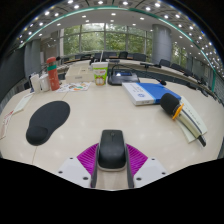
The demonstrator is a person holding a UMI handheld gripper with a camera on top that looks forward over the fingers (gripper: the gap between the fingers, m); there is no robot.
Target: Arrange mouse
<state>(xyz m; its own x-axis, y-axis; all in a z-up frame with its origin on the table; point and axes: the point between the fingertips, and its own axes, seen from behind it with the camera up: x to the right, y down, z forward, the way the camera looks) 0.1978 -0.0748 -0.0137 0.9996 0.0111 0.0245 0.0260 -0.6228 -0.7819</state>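
My gripper (pixel 112 160) is level over the table, both purple pads (pixel 88 156) clamped on the mouse (pixel 111 149).

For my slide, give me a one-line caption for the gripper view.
Tongs hold a black mouse over a pale table, with a black mouse pad ahead to one side.

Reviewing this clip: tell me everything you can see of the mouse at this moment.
The mouse is dark grey to black with a smooth, matte, plastic-looking shell and a paler band across its far end. It sits lengthwise between the tool fingers, whose purple pads close against both its sides, so it looks gripped. It points away over the pale table. Whether its underside touches the table cannot be told. A black mouse pad lies apart, ahead and left.
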